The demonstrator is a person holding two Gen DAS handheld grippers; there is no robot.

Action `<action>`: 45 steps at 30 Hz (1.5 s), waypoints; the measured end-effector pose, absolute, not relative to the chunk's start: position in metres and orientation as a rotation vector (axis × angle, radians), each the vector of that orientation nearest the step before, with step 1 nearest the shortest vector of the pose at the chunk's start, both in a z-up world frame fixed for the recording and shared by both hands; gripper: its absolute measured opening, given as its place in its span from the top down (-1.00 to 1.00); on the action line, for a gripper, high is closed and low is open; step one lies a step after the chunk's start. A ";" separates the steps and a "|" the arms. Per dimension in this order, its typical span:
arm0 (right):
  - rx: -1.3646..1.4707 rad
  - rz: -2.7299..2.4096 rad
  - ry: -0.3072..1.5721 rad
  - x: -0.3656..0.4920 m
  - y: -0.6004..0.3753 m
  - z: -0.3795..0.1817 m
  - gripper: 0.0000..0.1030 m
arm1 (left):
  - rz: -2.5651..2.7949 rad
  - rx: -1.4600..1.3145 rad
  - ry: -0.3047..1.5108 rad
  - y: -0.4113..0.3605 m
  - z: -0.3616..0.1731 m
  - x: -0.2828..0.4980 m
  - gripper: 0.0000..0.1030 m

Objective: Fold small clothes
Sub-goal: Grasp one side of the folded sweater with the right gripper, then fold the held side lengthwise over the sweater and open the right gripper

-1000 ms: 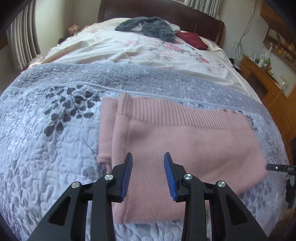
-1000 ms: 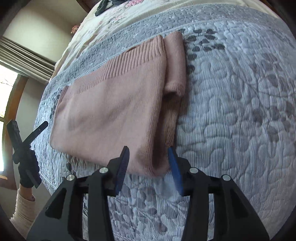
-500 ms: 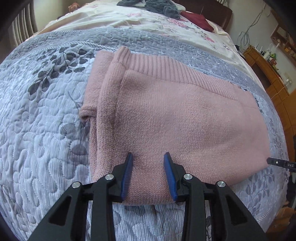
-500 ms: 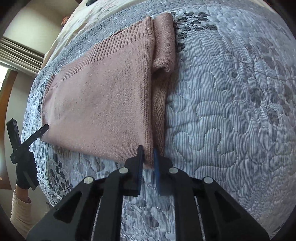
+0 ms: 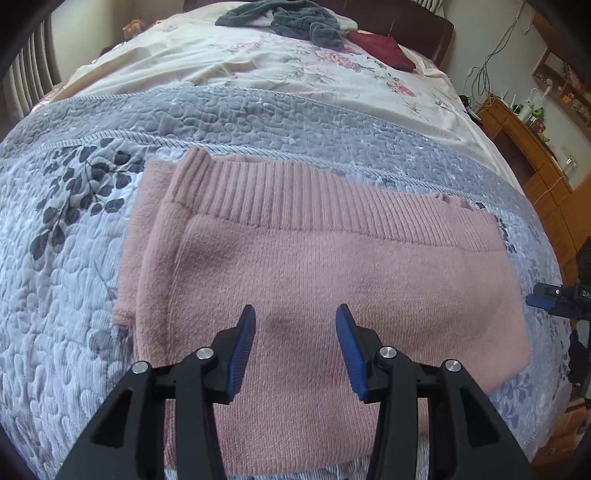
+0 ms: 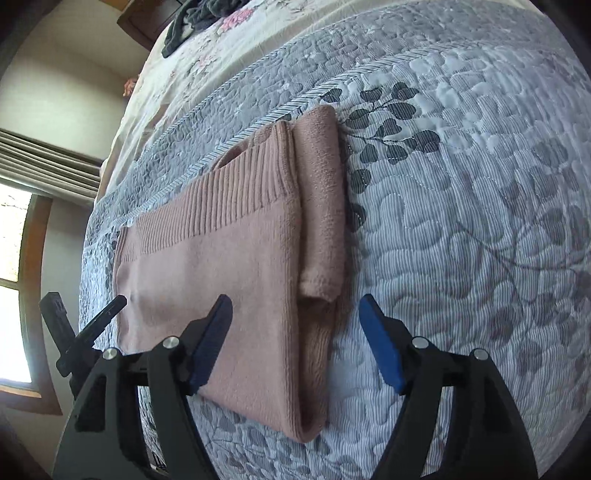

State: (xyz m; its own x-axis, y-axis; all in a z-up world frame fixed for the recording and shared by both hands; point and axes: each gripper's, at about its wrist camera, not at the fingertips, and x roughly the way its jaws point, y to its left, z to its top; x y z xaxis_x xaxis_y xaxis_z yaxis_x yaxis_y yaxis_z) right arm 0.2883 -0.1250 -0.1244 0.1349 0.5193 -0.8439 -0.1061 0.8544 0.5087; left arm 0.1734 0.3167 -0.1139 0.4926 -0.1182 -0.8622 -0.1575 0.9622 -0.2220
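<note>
One folded pink knit sweater, flat on grey quilted bedspread; near hem cut off behind left gripper, jaws released above the knit. Right gripper, jaws released, straddling the sweater's folded edge. Two heaps near the headboard, grey clothes and dark red garment, indistinct.

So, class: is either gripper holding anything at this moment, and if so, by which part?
Nothing is held. The left gripper and right gripper are both open above the folded pink sweater.
</note>
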 end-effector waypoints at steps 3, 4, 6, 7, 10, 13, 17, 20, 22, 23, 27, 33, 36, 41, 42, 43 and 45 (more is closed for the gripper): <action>0.358 0.468 1.395 0.300 -0.121 -0.139 -0.37 | 0.029 -0.295 1.084 0.321 -0.123 0.185 0.12; 0.360 0.474 1.401 0.302 -0.119 -0.144 -0.32 | 0.030 -0.301 1.091 0.323 -0.126 0.188 0.12; 0.368 0.485 1.394 0.305 -0.117 -0.150 -0.27 | 0.026 -0.310 1.100 0.325 -0.132 0.191 0.12; 0.376 0.492 1.387 0.306 -0.116 -0.152 -0.23 | 0.022 -0.313 1.105 0.326 -0.134 0.191 0.12; 0.393 0.529 1.378 0.308 -0.111 -0.157 0.15 | 0.015 -0.308 1.112 0.326 -0.138 0.192 0.12; 0.386 0.527 1.371 0.308 -0.108 -0.162 0.33 | 0.007 -0.293 1.108 0.325 -0.140 0.190 0.12; 0.398 0.522 1.361 0.307 -0.112 -0.166 0.41 | 0.006 -0.303 1.100 0.326 -0.141 0.190 0.12; 0.391 0.514 1.359 0.306 -0.112 -0.166 0.41 | 0.007 -0.298 1.097 0.325 -0.142 0.189 0.12; 0.390 0.510 1.358 0.307 -0.112 -0.167 0.41 | 0.006 -0.293 1.095 0.325 -0.142 0.189 0.12; 0.393 0.509 1.357 0.307 -0.112 -0.168 0.41 | 0.004 -0.293 1.094 0.325 -0.142 0.189 0.12; 0.407 0.502 1.350 0.305 -0.108 -0.169 0.41 | 0.000 -0.307 1.088 0.327 -0.144 0.188 0.12; 0.391 0.465 1.349 0.301 -0.102 -0.161 0.53 | 0.003 -0.365 1.080 0.332 -0.139 0.185 0.12; 0.353 0.472 1.333 0.299 -0.089 -0.138 0.56 | -0.002 -0.409 1.072 0.337 -0.127 0.177 0.12; 0.350 0.587 1.275 0.297 -0.053 -0.083 0.58 | -0.036 -0.359 1.042 0.332 -0.107 0.159 0.11; 0.331 0.605 1.270 0.297 -0.042 -0.074 0.58 | -0.046 -0.361 1.039 0.332 -0.105 0.157 0.11; 0.301 0.620 1.266 0.296 -0.027 -0.065 0.58 | -0.054 -0.365 1.035 0.333 -0.102 0.154 0.11; 0.246 0.647 1.267 0.296 0.000 -0.053 0.58 | -0.061 -0.374 1.023 0.335 -0.097 0.149 0.11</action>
